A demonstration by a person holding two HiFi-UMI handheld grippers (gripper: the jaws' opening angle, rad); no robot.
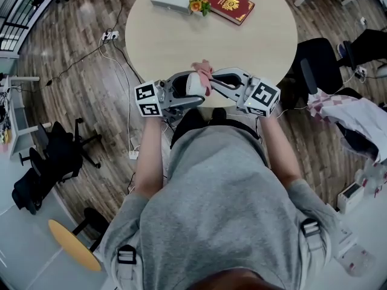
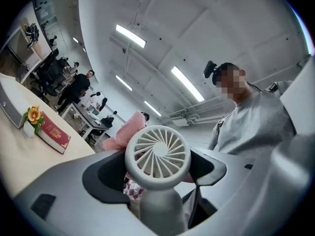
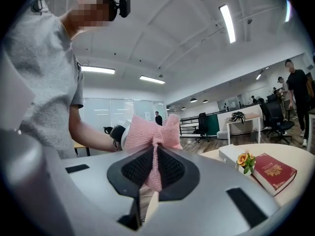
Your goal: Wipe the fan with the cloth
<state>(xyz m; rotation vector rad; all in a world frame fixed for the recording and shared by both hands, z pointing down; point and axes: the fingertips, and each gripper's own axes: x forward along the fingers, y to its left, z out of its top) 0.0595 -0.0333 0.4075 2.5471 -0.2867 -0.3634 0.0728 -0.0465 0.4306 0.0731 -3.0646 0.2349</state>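
Fan (image 1: 195,84) and cloth (image 1: 204,71) over the near edge of the desk (image 1: 181,41).
My left tongs (image 2: 157,173) clamp the fan and my right tongs (image 3: 155,167) pinch the cloth; only the head view shows the wood floor (image 1: 78,107).

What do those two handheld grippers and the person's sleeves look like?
Both the left gripper and right gripper are grey moulded shells with black jaw pads; each carries a white cube of black square markers. The sleeves are short, grey.

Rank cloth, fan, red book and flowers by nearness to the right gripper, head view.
1. cloth, in the right gripper's jaws.
2. fan, just to its left.
3. red book and flowers, across the table: too close to call.
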